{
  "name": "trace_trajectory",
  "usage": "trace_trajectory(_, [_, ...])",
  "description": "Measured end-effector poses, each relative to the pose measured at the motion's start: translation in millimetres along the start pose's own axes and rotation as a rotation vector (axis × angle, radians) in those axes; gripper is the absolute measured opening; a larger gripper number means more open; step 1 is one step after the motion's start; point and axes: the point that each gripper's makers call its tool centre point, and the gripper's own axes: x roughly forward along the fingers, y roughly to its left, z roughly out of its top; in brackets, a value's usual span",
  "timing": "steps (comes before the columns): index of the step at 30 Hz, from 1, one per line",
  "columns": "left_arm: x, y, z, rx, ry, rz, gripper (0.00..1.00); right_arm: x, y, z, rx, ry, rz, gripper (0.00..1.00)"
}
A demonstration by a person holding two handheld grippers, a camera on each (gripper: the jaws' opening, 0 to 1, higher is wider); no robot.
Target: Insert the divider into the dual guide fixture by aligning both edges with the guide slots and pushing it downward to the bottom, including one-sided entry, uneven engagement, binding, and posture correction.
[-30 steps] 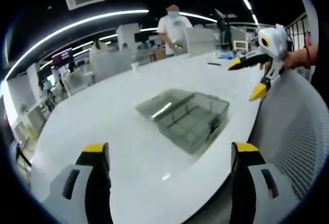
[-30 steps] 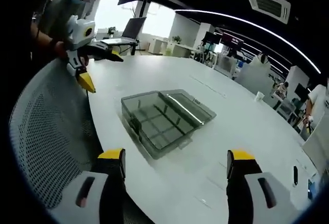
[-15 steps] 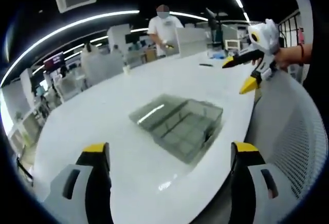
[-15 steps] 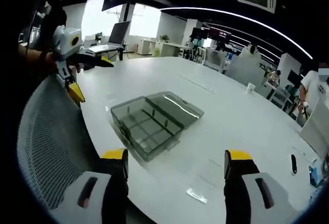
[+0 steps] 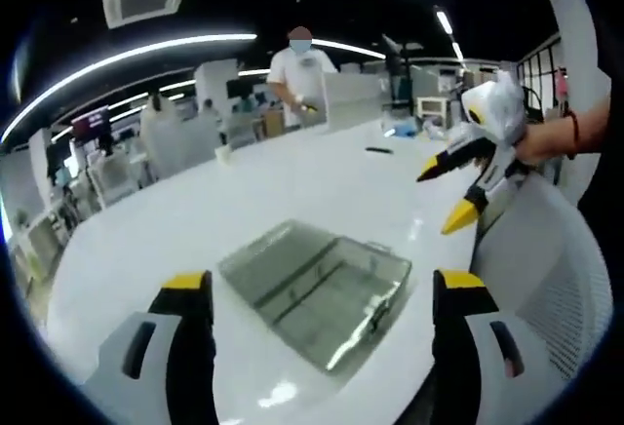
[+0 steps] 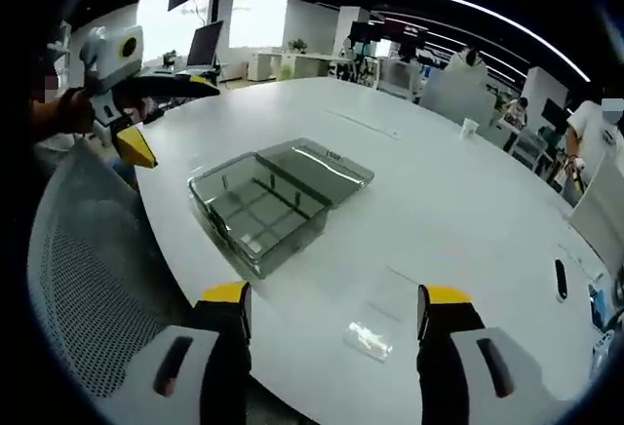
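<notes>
Fixture (image 5: 317,289): smoky clear box with its lid swung open, lying flat on the white table (image 5: 195,220) near the curved edge. In the right gripper view the fixture (image 6: 268,201) shows inner partitions in the tray half.

Divider (image 6: 369,339): small clear flat piece, lying on the table in the right gripper view, between that gripper's jaws and apart from the fixture.

Left gripper (image 5: 322,293): jaws spread wide, yellow-tipped, nothing between them; they frame the fixture without touching it. In the right gripper view it (image 6: 161,113) is held by a hand at the table edge, jaws apart, clear of the fixture.

Right gripper (image 6: 331,308): jaws spread wide, empty, above the table edge. In the left gripper view it (image 5: 458,186) hangs over the edge in a hand (image 5: 556,137), jaws parted.

Chair (image 5: 556,289): white mesh back, beside the table.

Person (image 5: 297,74): in white, standing past the far side of the table.

Dark slim object (image 6: 559,279): on the table, far right in the right gripper view.
</notes>
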Motion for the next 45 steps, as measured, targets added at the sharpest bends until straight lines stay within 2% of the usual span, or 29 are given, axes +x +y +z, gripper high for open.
trace_trajectory(5, [9, -10.2, 5.7, -0.032, -0.007, -0.019, 0.9, 5, 1, -9.0, 0.037, 0.029, 0.029, 0.65])
trace_trajectory(8, [14, -17.1, 7.6, -0.091, -0.022, -0.045, 0.91, 8, -2, -13.0, 0.056, 0.045, 0.021, 0.63])
trace_trajectory(15, [21, -20.5, 13.5, -0.11, -0.041, -0.049, 0.9, 13, -8, -24.4, 0.096, 0.1, 0.019, 0.59])
trace_trajectory(20, [25, -24.6, 13.7, -0.143, -0.048, -0.046, 0.89, 13, -12, -26.7, 0.101, 0.105, 0.029, 0.58])
trace_trajectory(26, [29, -41.8, 14.0, -0.133, -0.042, -0.075, 0.87, 13, -21, -32.7, 0.13, 0.153, 0.021, 0.55])
trace_trajectory(30, [31, -51.0, 15.1, -0.135, -0.043, -0.091, 0.87, 17, -24, -32.9, 0.125, 0.155, 0.016, 0.54])
trace_trajectory(40, [36, -60.0, 20.1, -0.153, -0.051, -0.113, 0.88, 30, -28, -48.8, 0.157, 0.217, 0.019, 0.52])
trace_trajectory(45, [38, -62.4, 16.9, -0.137, -0.029, -0.131, 0.87, 33, -28, -54.2, 0.145, 0.241, 0.022, 0.51])
